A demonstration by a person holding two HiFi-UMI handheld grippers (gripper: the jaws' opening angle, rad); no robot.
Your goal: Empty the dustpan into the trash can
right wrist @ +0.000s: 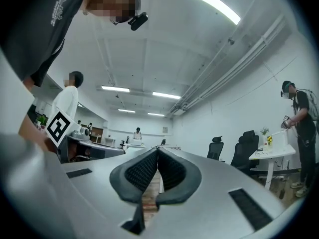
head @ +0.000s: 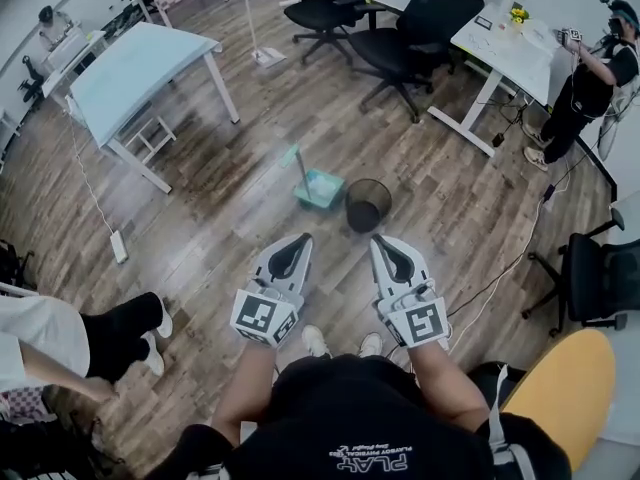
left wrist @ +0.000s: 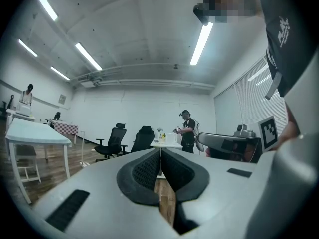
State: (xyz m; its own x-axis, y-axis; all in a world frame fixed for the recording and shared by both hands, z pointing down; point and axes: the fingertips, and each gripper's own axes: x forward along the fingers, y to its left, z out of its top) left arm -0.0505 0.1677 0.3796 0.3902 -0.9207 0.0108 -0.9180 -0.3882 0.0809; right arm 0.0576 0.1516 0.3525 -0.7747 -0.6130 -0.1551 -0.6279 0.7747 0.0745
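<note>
The left gripper [head: 298, 240] and the right gripper [head: 381, 241] are hovering side by side on the near side of the black trash can [head: 362, 220], both with jaws pressed together and gripping nothing. The teal dustpan [head: 320, 188] is standing on the wooden floor [head: 220, 218] just left of the trash can, its handle upright.

Left gripper [head: 303, 239] and right gripper [head: 378, 240]: pale grey, tapered shells with dark slots on the upper faces; the inner jaw faces carry black ribbed pads [left wrist: 144, 171]. At the rear of each gripper sits a white cube [head: 262, 316] printed with black square markers. Behind the grippers, the wearer's black T-shirt [head: 350, 408] with white lettering; between the cubes, white shoes [head: 316, 340].
</note>
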